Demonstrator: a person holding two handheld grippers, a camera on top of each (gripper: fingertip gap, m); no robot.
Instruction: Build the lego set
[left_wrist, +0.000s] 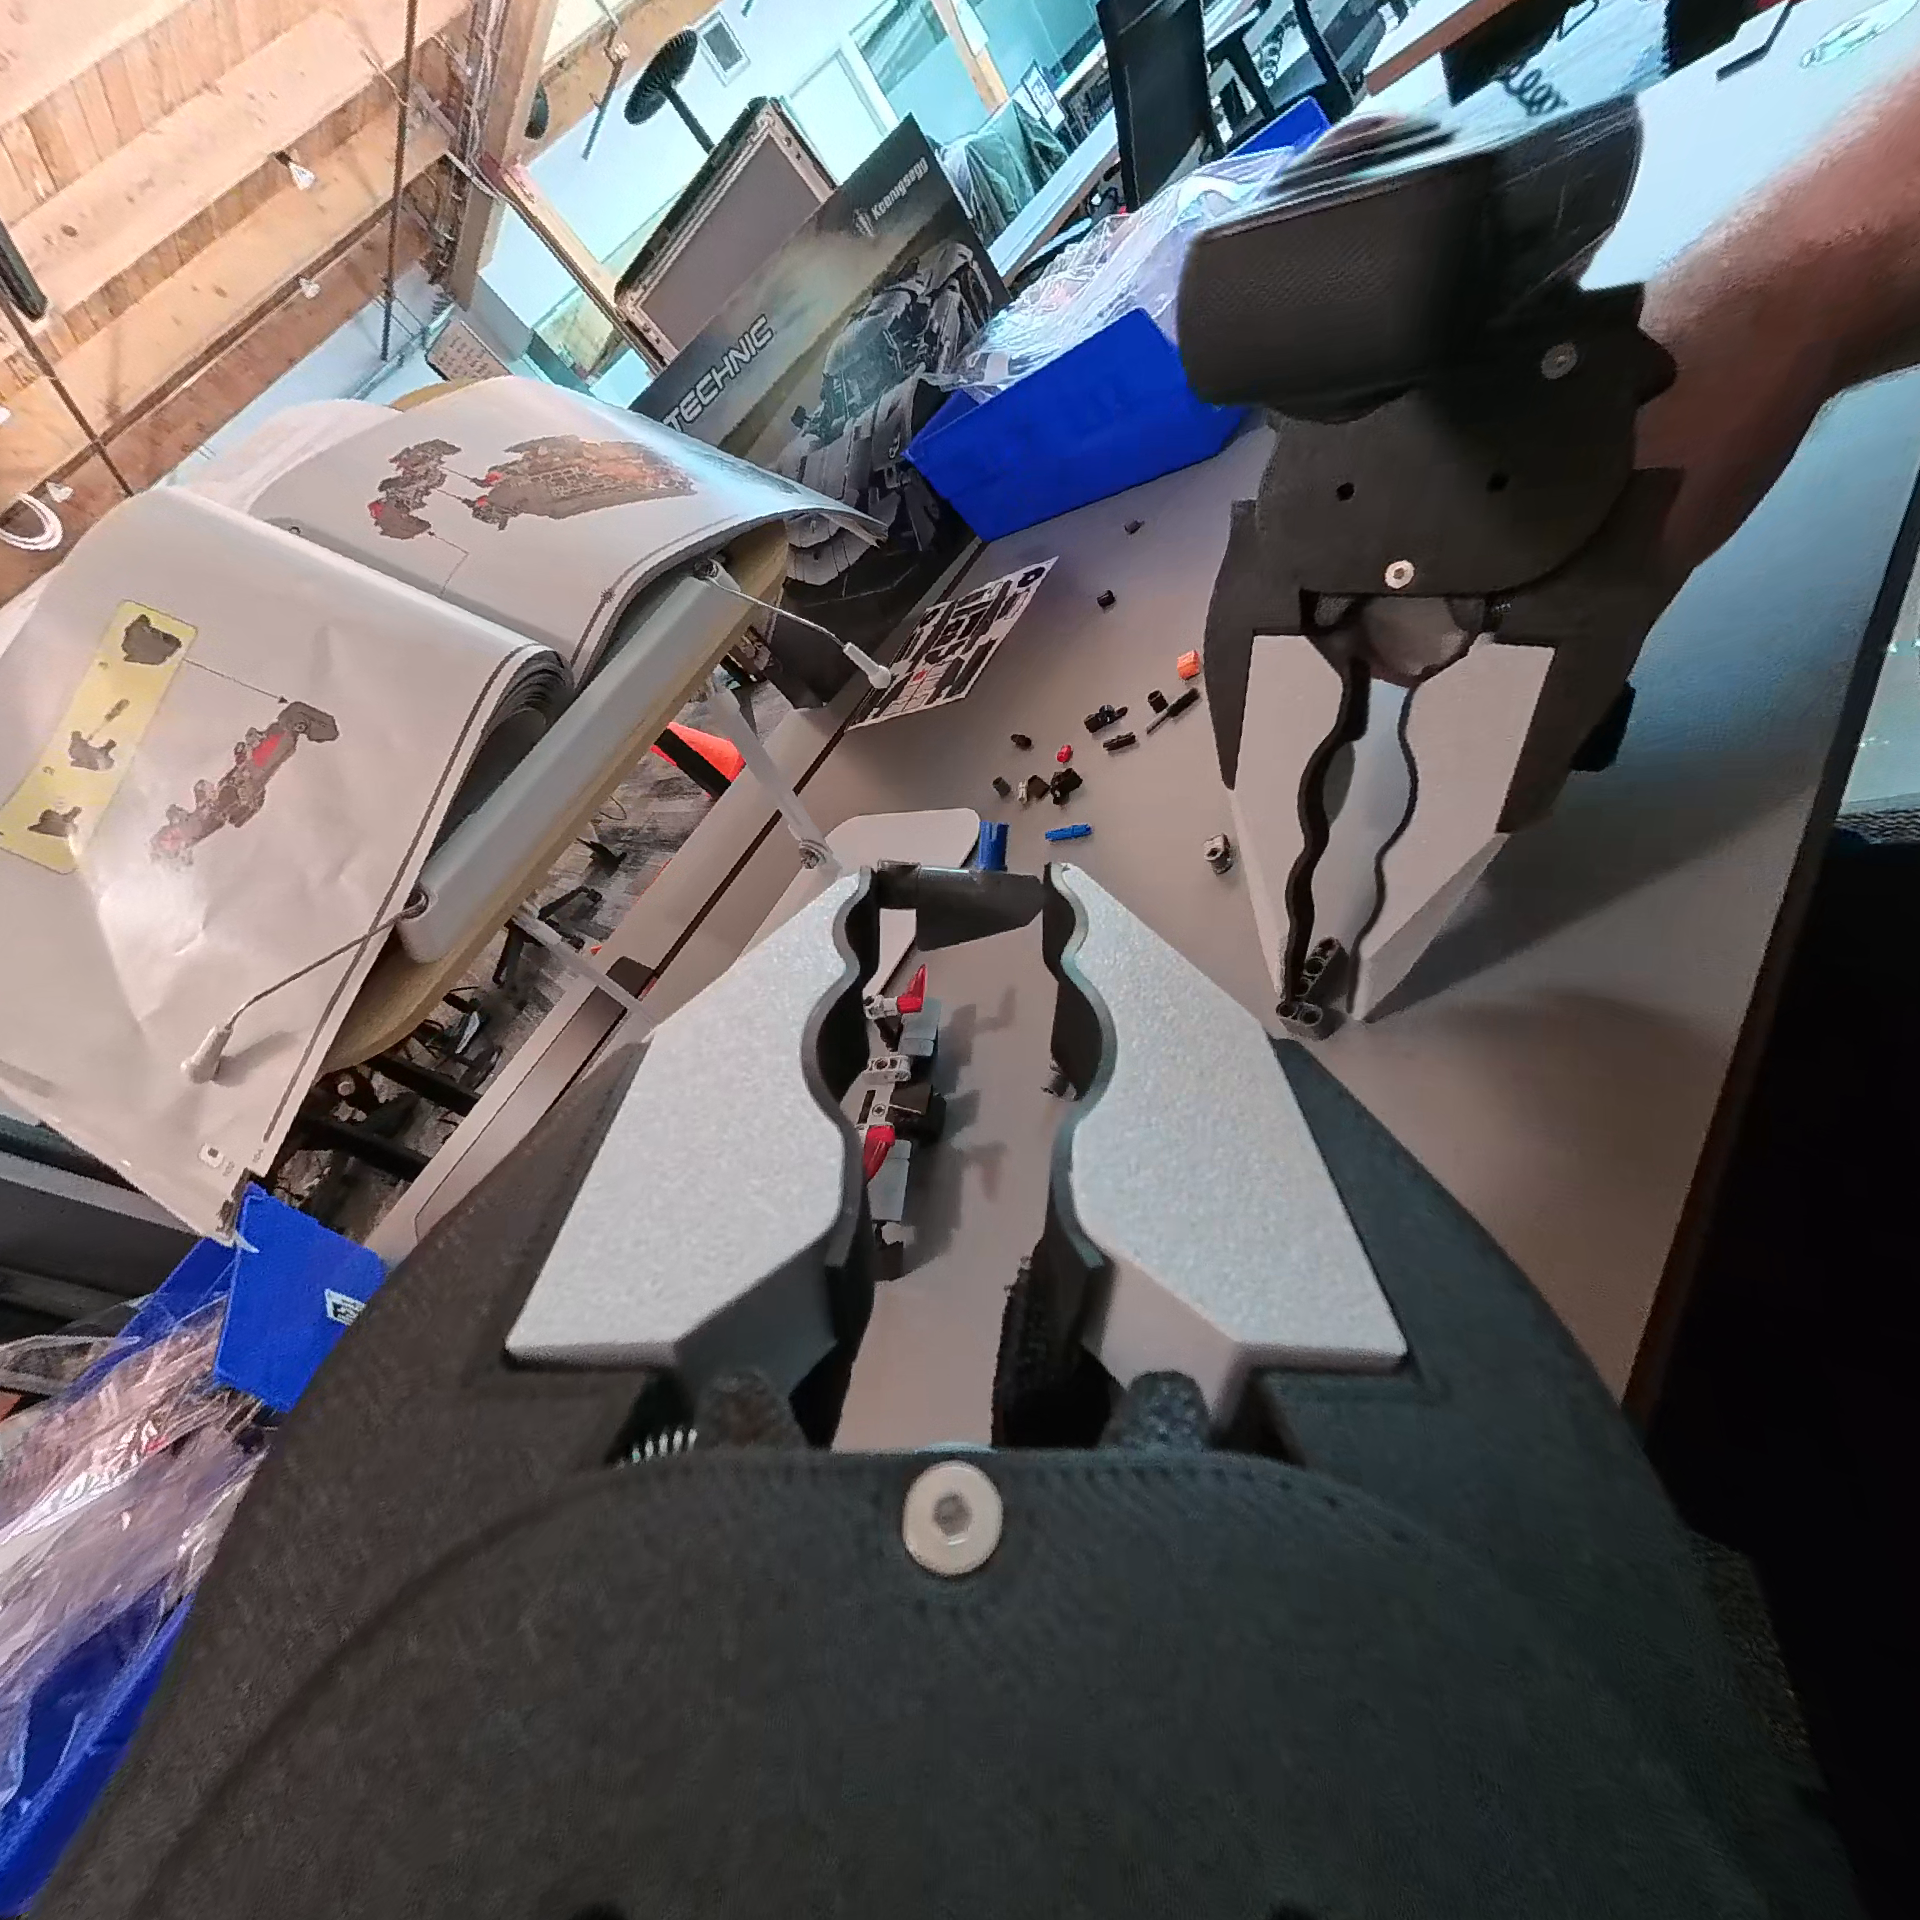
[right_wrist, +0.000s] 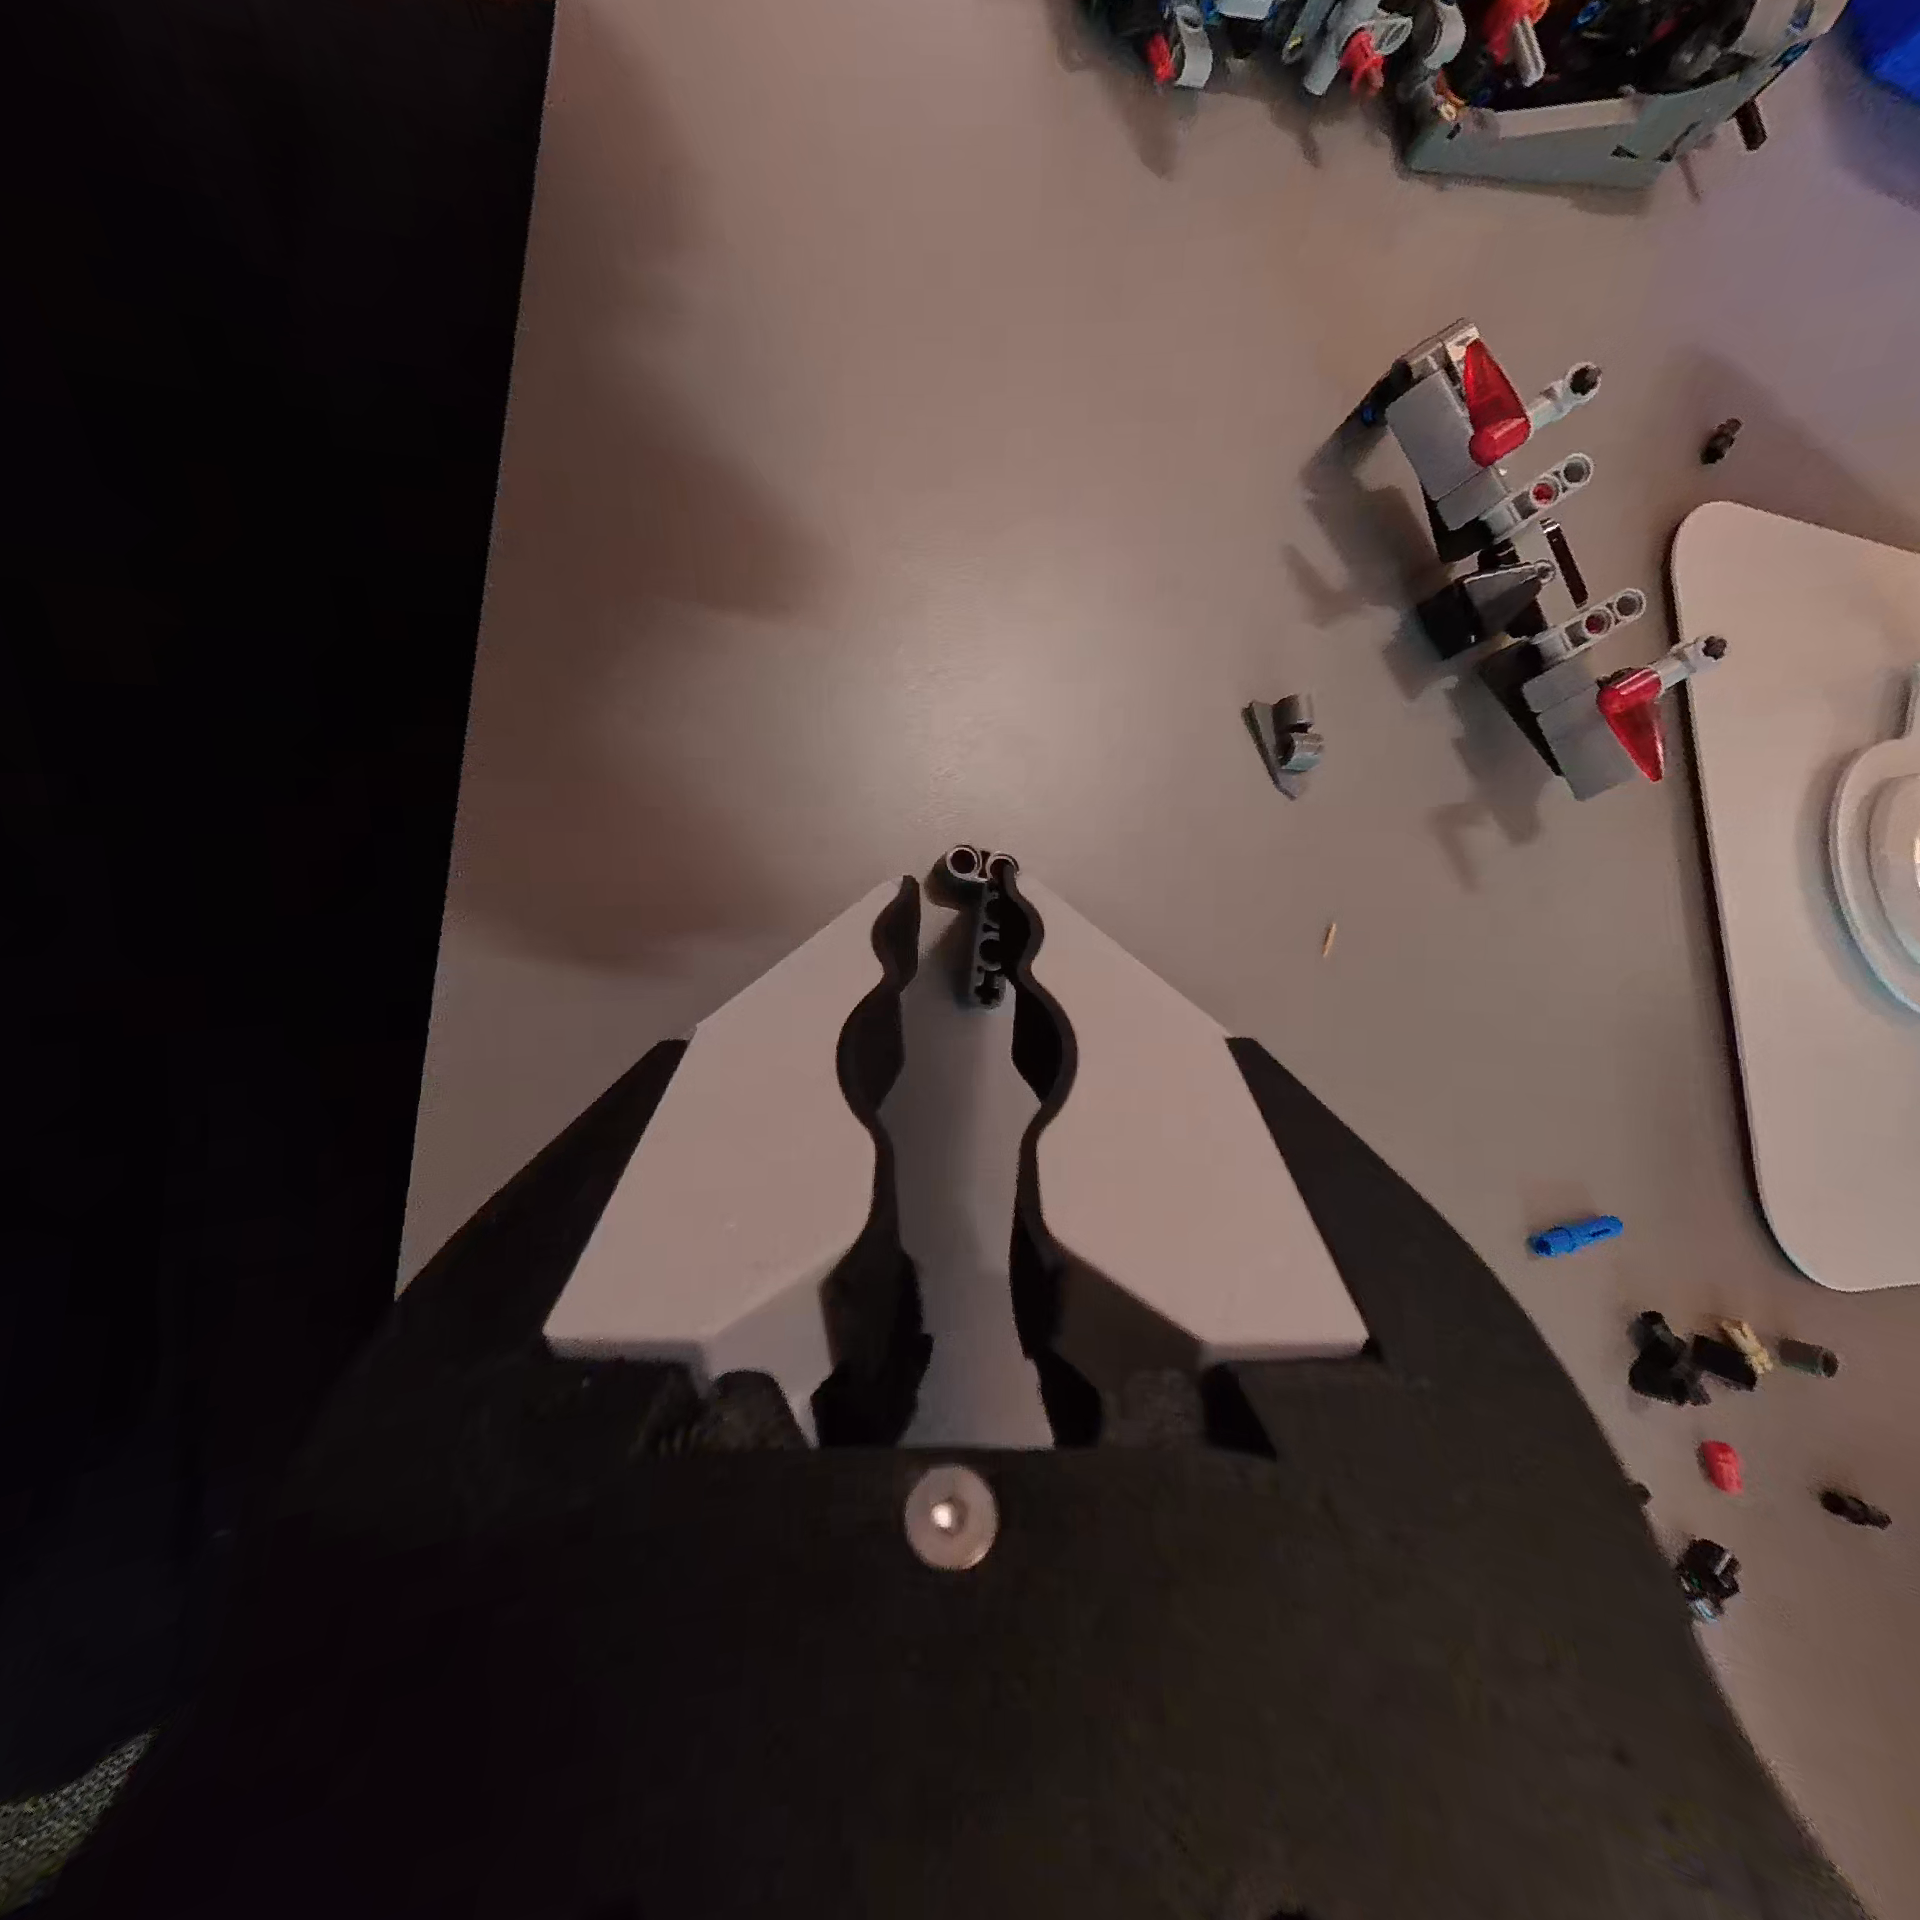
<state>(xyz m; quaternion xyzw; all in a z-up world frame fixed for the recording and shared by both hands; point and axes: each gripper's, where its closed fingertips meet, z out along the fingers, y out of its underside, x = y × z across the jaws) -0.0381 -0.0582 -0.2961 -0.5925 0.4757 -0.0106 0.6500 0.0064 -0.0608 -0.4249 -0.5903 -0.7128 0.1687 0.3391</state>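
Note:
My left gripper (left_wrist: 961, 883) is shut on a dark grey piece (left_wrist: 966, 902) with a blue pin (left_wrist: 992, 844) sticking up from it, held at the fingertips above the table. Under it lies a grey, black and red sub-assembly (left_wrist: 899, 1091), which also shows in the right wrist view (right_wrist: 1527, 582). My right gripper (right_wrist: 966, 888) is shut on a dark grey beam (right_wrist: 982, 935) with round holes at its end. In the left wrist view that gripper (left_wrist: 1322, 1003) points down and the beam (left_wrist: 1311, 982) touches the table.
An open instruction booklet (left_wrist: 312, 675) rests on a stand with a white base (right_wrist: 1787, 883). A blue bin (left_wrist: 1070, 436), the set box (left_wrist: 831, 343) and a sticker sheet (left_wrist: 956, 644) lie behind. Loose small pieces (right_wrist: 1704, 1361), a blue pin (right_wrist: 1574, 1236), a grey wedge (right_wrist: 1288, 738) and a large build (right_wrist: 1538, 73) lie about. The table edge (right_wrist: 488, 831) is at my left. About 15 centimeters separates my left fingertips from my right. From the right gripper's tips to the white base (right_wrist: 1787, 883) is close to 25 centimeters.

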